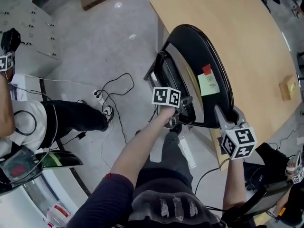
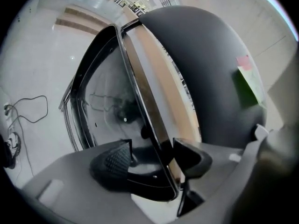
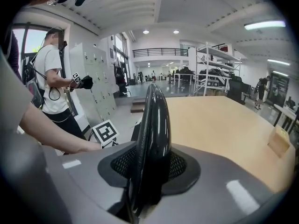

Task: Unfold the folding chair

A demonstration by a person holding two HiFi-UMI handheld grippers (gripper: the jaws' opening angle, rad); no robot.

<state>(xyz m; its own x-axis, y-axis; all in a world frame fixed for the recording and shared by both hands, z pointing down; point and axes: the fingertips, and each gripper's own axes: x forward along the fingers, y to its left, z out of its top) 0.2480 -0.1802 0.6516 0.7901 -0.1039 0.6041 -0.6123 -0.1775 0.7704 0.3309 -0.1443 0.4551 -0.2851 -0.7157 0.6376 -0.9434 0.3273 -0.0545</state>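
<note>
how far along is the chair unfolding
Done: nothing unfolded; the chair is folded flat beside the table. In hand: right gripper grips the backrest rim; left gripper straddles the seat frame, not clamped yet. Left: opening it out.

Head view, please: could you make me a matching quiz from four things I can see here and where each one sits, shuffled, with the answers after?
Things:
1. green note
2. wooden block
3. right gripper
4. power strip

Places:
A. on the floor
B. closed on the chair edge
C. on the table
D. stuck on the chair's black surface

Pairs: 1-D, 2-C, 3-B, 4-A.
</note>
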